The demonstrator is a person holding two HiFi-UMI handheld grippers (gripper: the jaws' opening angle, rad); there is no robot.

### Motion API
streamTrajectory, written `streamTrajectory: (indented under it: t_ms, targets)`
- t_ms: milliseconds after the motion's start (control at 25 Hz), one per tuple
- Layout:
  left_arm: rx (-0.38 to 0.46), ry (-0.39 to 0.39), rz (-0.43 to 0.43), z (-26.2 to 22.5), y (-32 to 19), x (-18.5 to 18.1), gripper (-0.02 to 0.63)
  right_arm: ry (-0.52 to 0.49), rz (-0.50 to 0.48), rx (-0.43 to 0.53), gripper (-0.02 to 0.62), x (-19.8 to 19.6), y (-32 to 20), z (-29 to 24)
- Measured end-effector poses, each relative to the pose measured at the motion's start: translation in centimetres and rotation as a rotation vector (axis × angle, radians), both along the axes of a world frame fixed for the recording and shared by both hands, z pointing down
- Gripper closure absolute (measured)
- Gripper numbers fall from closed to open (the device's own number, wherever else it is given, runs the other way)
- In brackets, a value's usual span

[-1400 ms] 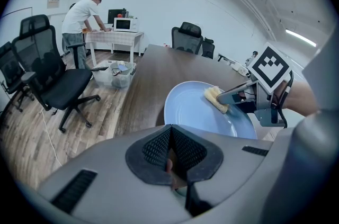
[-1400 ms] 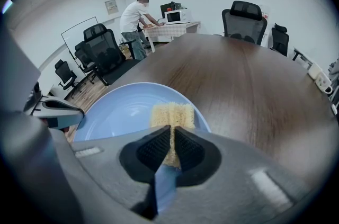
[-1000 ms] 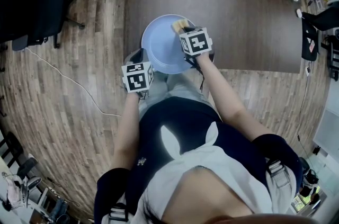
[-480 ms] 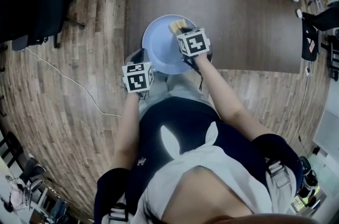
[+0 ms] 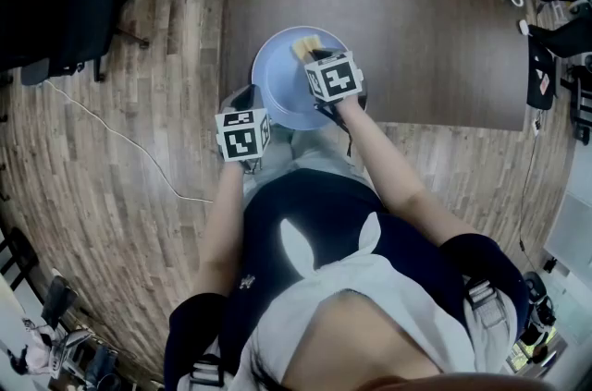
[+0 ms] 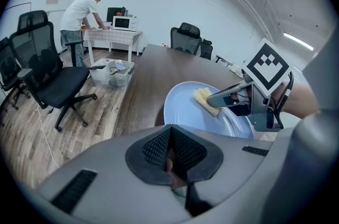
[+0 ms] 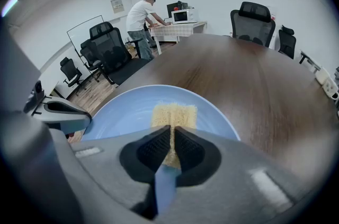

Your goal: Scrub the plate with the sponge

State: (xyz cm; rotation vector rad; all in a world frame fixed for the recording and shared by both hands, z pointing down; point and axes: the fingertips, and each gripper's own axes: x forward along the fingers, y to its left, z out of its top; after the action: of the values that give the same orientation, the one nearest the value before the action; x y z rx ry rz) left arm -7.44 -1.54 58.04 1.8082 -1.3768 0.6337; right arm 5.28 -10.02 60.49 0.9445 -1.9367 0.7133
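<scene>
Head view: plate [image 5: 277,89] lies at the near, 6 o'clock edge of the table [image 5: 416,10], by its left corner. Sponge [image 5: 304,44] lies flat on the plate's face at about 12 to 1 o'clock, close to the far rim.

Right gripper [image 5: 314,56]: jaws closed down on the near end of the sponge, with the rest of it sticking out ahead onto the plate.

Left gripper [image 5: 242,103]: at the rim, about 8 o'clock. Its own view shows the pads drawn nearly together with a thin pale sliver between them, read as the plate's edge pinched.

Step in hand: scrubbing, stroke at the far end of the plate.

Next, by my judgement: draw the sponge back toward 6 o'clock under steady downward pressure. The left grip must brace the plate so it does not slide off the table.
</scene>
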Motion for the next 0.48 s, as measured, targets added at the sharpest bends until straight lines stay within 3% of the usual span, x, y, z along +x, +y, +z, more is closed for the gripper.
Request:
streamTrajectory:
  t_ms: [480]
  targets:
    - [-0.006, 0.020, 0.010, 0.1, 0.2, 0.1, 0.598, -0.016, -0.046, -0.002, 0.572, -2.3, 0.7, -0.4]
